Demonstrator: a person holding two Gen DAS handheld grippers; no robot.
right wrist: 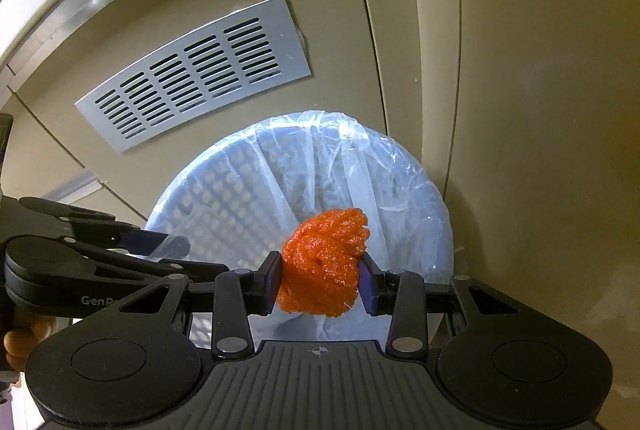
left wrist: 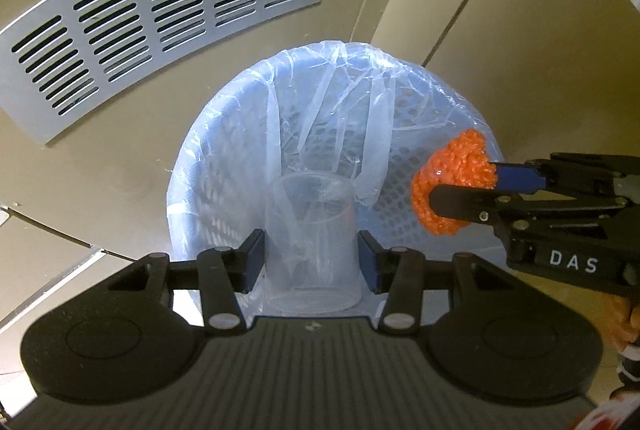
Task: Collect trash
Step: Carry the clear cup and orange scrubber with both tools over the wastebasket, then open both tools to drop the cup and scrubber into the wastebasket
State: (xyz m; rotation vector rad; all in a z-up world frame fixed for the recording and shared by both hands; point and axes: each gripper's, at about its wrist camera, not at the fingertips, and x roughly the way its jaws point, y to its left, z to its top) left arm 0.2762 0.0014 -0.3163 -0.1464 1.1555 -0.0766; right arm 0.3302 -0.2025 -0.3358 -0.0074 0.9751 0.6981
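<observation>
- Both of my jaw pairs stand partly closed, each clamped on one piece of trash above the same bin.
- Left gripper (left wrist: 312, 262): its blue pads press the two sides of a clear plastic cup (left wrist: 310, 242). The cup is upside down, its wide rim toward my camera and its narrower base pointing away, down at the bin's mouth.
- Right gripper (right wrist: 322, 282): its pads pinch a crumpled orange net (right wrist: 324, 262) at both flanks; the bunched mesh bulges above and below the pads.
- Seen from my left camera, the right gripper (left wrist: 460, 186) comes in from the right edge, carrying the orange net (left wrist: 452, 182) over the right part of the bin's rim. Seen from my right camera, the left gripper (right wrist: 160, 250) comes in from the left edge, its fingertips over the left part of the rim.
- Blue bin (left wrist: 192, 166): a round basket with a perforated wall, lined with a thin clear bag (left wrist: 360, 90) whose edge is folded over the rim. It stands on a beige floor, close against beige cabinet panels.
- Grey vent grille (left wrist: 160, 22): a slotted plate set in the panel beyond the bin, up and to the left of it.
- Cup and net both hang over the bin's opening, apart from each other; whether either touches the liner I cannot tell.
</observation>
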